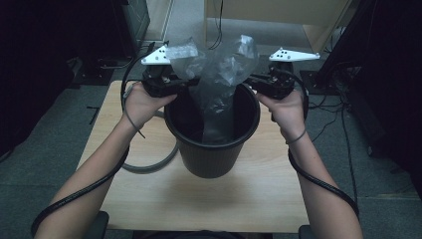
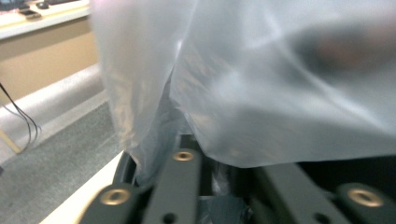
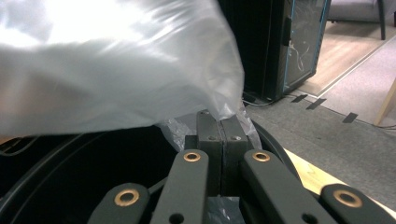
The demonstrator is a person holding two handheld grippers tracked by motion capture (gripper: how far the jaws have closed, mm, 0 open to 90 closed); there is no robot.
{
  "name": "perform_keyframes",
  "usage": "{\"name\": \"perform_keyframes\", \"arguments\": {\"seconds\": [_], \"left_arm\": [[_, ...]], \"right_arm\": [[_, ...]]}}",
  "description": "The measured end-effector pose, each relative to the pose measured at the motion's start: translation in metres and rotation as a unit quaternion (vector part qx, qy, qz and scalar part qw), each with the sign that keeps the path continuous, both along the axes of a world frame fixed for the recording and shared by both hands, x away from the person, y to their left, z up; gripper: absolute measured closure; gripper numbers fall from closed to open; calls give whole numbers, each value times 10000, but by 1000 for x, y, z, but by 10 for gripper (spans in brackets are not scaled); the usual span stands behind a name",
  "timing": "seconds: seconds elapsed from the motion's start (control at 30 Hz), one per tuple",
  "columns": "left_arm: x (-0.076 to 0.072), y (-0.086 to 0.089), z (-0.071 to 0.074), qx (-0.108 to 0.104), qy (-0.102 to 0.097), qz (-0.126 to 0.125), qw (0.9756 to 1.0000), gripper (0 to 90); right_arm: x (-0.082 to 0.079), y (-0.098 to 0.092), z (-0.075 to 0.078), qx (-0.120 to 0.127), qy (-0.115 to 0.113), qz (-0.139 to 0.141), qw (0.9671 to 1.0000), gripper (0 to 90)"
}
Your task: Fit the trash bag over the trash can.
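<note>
While both claws pinch, bag [image 1: 219, 74] between, over bin [image 1: 211, 149]

A light wooden table [image 1: 149, 194] is set on grey carpet [image 1: 45, 149]; dark equipment cabinets [image 3: 275, 46] are seen beyond; a pale wooden desk [image 1: 278, 12] is placed behind; the room is dimly lit.

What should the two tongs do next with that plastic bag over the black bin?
Probably pull the two tongs apart, toward opposite sides of the bin. Both the left tongs and the right tongs are shut on the bag, which hangs bunched into the middle of the bin, so its mouth likely needs spreading out to the rim.
</note>
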State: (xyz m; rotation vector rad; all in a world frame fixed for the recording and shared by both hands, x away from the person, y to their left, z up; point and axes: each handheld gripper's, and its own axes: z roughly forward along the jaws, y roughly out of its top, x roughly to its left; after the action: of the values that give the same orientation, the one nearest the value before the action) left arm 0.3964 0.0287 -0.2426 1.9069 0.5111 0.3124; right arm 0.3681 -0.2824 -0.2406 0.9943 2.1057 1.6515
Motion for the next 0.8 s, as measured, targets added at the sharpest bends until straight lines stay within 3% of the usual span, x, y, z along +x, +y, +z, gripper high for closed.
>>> {"name": "perform_keyframes", "arguments": {"seconds": [0.37, 0.8], "left_arm": [[9, 35, 8, -188, 88, 293, 9994, 891], [10, 62, 7, -130, 153, 452, 9988, 891]], "right_arm": [[-3, -28, -5, 79, 73, -261, 9996, 900], [-7, -62, -10, 102, 175, -602, 9980, 900]]}}
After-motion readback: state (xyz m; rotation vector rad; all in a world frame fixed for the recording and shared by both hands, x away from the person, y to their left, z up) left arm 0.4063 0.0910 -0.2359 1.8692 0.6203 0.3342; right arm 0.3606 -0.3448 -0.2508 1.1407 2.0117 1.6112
